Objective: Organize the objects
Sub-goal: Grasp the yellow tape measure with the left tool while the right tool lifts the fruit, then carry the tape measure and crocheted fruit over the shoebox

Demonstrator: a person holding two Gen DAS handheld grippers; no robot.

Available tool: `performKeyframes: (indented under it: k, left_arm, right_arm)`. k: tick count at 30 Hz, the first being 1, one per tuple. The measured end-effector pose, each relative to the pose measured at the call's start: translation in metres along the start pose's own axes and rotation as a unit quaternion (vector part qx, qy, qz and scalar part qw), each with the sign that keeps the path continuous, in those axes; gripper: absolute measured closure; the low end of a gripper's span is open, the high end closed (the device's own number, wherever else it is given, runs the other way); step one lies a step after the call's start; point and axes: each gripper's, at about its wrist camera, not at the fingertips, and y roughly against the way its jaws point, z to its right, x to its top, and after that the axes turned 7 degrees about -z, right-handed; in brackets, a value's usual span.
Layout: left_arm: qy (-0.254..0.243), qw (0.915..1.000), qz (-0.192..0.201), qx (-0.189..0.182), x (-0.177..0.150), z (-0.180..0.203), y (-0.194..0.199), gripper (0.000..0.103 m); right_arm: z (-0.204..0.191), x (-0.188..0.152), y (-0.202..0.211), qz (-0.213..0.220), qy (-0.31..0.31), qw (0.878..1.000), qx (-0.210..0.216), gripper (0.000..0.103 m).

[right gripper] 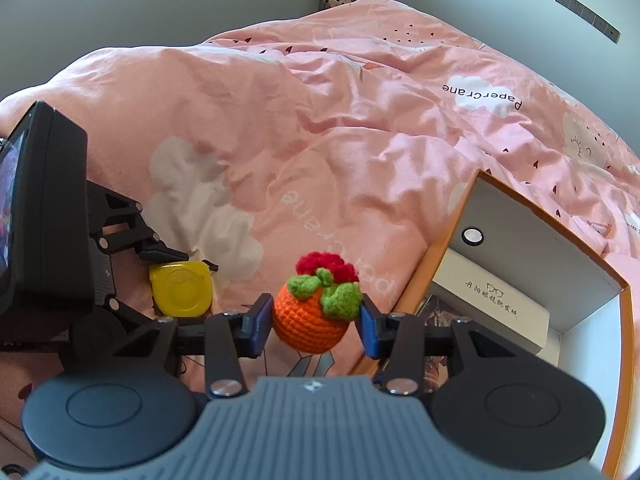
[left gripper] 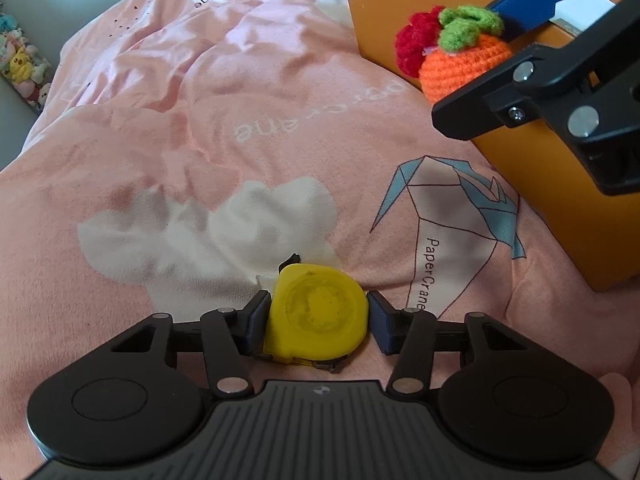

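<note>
My left gripper (left gripper: 318,322) has its pads against both sides of the yellow tape measure (left gripper: 316,316), which lies on the pink duvet (left gripper: 200,140). At two o'clock from it, my right gripper (right gripper: 314,320) clamps the crochet fruit (right gripper: 314,312) beside the orange box (right gripper: 448,240).

Both the left gripper (left gripper: 318,320) and right gripper (right gripper: 316,316) are black linkages with silver rivets, blue pads and ribbed grey housings.

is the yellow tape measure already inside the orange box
No, the yellow tape measure lies on the pink bedspread between the left gripper's fingers, outside the orange box.
</note>
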Motion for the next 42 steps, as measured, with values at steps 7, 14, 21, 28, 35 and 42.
performKeyframes:
  k: [7,14,21,28,35,42]
  left_arm:
    - [0.063,0.9972,0.040,-0.009,-0.006,-0.011,0.021,0.044]
    - [0.115,0.9869,0.109,-0.030,0.000,-0.019,0.066,0.044]
    - [0.102,0.9791,0.169,-0.047,0.017,-0.006,0.114,0.044]
    - [0.058,0.9731,0.210,-0.076,0.049,0.010,0.140,0.044]
    - [-0.026,0.9697,0.218,-0.108,0.087,0.034,0.136,0.044]
    - [-0.079,0.9686,0.198,-0.127,0.122,0.051,0.111,0.044]
  right_arm:
    - [0.000,-0.002,0.014,0.020,-0.007,1.000,-0.004,0.057]
    - [-0.001,-0.007,0.037,0.047,-0.012,0.999,-0.010,0.057]
    - [0.016,-0.015,0.068,0.076,-0.038,0.996,-0.041,0.057]
    - [0.054,-0.028,0.090,0.081,-0.059,0.993,-0.067,0.057]
    - [0.104,-0.050,0.082,0.030,-0.059,0.991,-0.116,0.057]
    - [0.147,-0.062,0.062,0.004,-0.057,0.992,-0.116,0.057]
